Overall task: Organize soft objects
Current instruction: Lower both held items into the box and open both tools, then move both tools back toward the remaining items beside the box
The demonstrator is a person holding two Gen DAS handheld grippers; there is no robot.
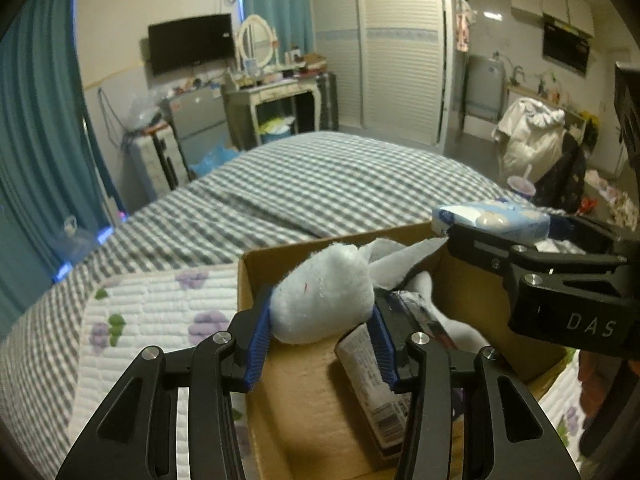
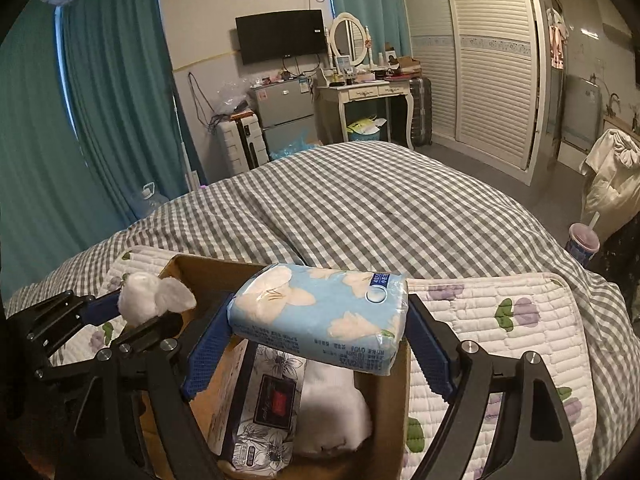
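**Soft objects held over a cardboard box on a checked bed**

Soft objects are gripped by both tools above an open cardboard box point(image 2: 400, 408). A white plush toy point(image 1: 320, 300) is pinched between the 2 blue-padded fingers of the left gripper point(image 1: 322, 344), and it is held over the near-left part of the box. A blue floral tissue pack point(image 2: 320, 316) is clamped across its short ends by the fingers of the right gripper point(image 2: 316, 344), and it is held level over the box opening. Inside the box, a flat printed packet point(image 2: 264, 408) and a white soft item point(image 2: 336, 412) are seen lying side by side.

The box is set on a white quilted mat point(image 2: 500, 332) printed with purple flowers and green leaves, and the mat is spread over a bed point(image 2: 380, 208) covered in grey-and-white check. Beyond the foot of the bed, a wall-mounted television point(image 2: 280, 36), a small grey fridge point(image 2: 282, 116) and a white dressing table point(image 2: 368, 92) with an oval mirror are placed along the far wall. Teal curtains point(image 2: 100, 100) are hung on the left, and white louvred wardrobe doors point(image 2: 488, 68) are fitted on the right. A lidded cup with a straw point(image 2: 584, 240) is seen beside the bed's right edge.
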